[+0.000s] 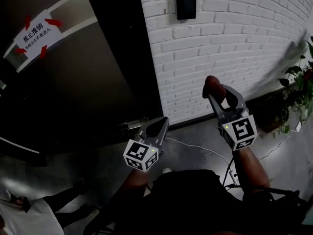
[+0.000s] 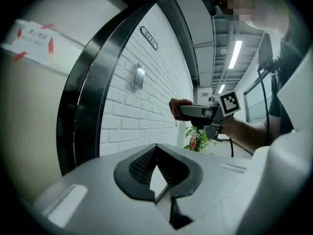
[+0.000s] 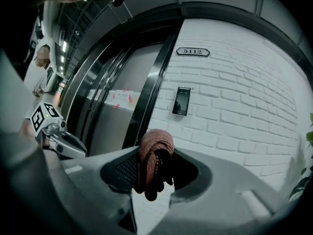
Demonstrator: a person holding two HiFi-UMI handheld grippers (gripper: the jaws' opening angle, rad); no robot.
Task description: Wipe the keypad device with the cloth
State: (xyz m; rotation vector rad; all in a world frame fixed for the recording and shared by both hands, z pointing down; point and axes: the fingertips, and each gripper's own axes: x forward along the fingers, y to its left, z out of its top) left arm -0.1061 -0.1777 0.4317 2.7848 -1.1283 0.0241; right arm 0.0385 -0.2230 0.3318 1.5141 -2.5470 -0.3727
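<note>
- Counted: two grippers, one cloth, one keypad device.
- Left gripper (image 1: 162, 123), lower centre: jaws pressed together, nothing between.
- Keypad device (image 1: 186, 1), top centre, mounted on brick wall (image 1: 244, 43).
- Right gripper (image 1: 217, 95), right of centre: pinching reddish cloth (image 1: 213, 84); cloth below the keypad device, well apart.

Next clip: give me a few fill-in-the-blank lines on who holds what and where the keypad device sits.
Of the two grippers, the ___ one grips the cloth. The left gripper, jaws together, holds ___. The keypad device is mounted on the white ___ wall.
Missing: right; nothing; brick.
</note>
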